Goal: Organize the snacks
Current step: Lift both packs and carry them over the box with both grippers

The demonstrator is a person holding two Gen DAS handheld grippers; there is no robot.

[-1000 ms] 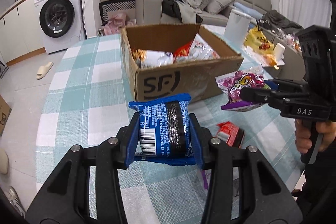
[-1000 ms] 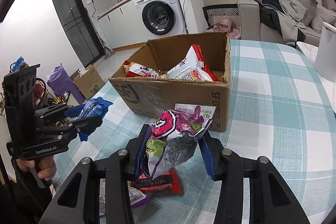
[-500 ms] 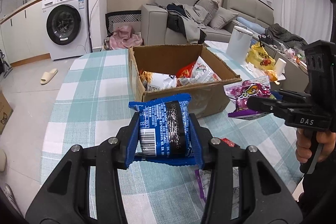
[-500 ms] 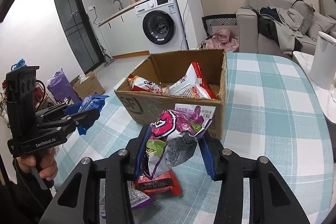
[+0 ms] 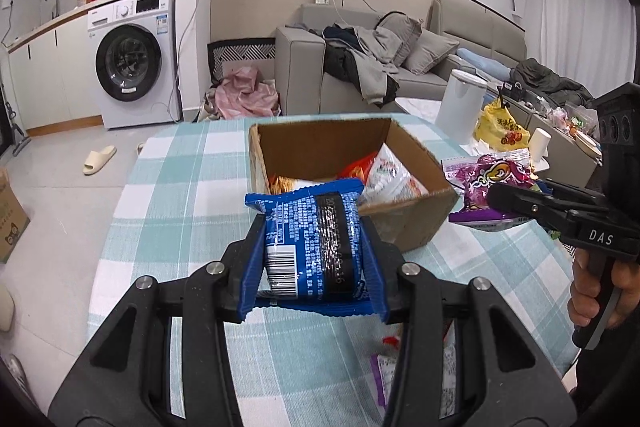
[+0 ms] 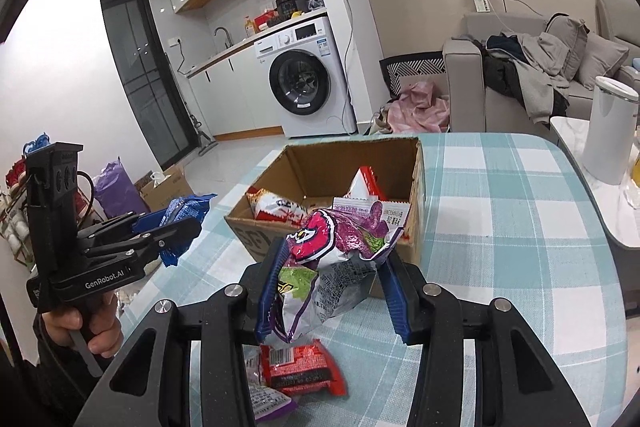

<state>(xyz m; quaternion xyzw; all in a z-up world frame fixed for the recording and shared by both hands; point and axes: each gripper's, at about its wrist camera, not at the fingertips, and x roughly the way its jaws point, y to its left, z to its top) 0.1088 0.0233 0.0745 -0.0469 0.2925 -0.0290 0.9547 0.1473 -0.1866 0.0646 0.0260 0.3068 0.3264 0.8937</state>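
Gripping a blue snack packet (image 5: 314, 247) between its fingers, the left gripper (image 5: 314, 255) hangs above the checked tablecloth (image 5: 180, 195), just short of the open cardboard box (image 5: 416, 223) (a few bags already lie inside). Alongside it, the right gripper (image 6: 334, 291) is clamped on a crumpled purple snack bag (image 6: 336, 259), held near the box's front wall. Below, a red packet (image 6: 300, 373) lies on the cloth.

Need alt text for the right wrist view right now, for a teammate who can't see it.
The right gripper grips a purple snack bag above the checked tablecloth, just short of an open cardboard box holding snack packets. At left, the left gripper holds a blue packet; a red packet lies below.
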